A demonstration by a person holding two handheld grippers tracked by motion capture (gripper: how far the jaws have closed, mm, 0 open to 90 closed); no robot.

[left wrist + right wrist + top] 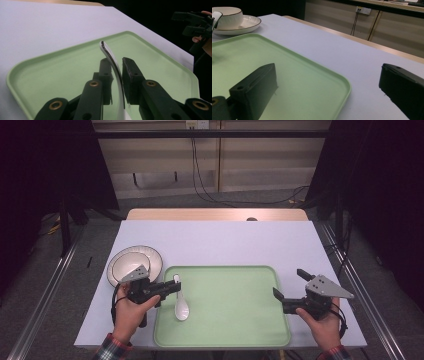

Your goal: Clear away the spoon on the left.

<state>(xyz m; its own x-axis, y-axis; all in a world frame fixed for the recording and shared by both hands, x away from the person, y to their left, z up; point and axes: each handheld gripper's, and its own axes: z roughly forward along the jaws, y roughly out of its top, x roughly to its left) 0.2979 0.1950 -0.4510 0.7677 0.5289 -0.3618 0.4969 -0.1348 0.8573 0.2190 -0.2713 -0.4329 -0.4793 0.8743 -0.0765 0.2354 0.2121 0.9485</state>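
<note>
Left tool [117, 75] nearly closed around the handle of the white spoon [180, 302] — a thin gap showing on each side of the handle, pads not clearly pressing. Spoon white with a dark edge line, bowl lying on the green tray [235, 330] near its left rim, handle raised between the jaws. Right tool [290, 287] wide open, holding nothing, straddling the tray's right rim. Just beyond the left hand [131, 312] — a white bowl [129, 265] on a plate [156, 260] on the tabletop [225, 240], beside the tray.

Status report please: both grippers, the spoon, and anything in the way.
Left gripper around the white spoon handle, spoon on green tray. Right gripper open, empty, at tray's right edge. Bowl on plate beside tray.
</note>
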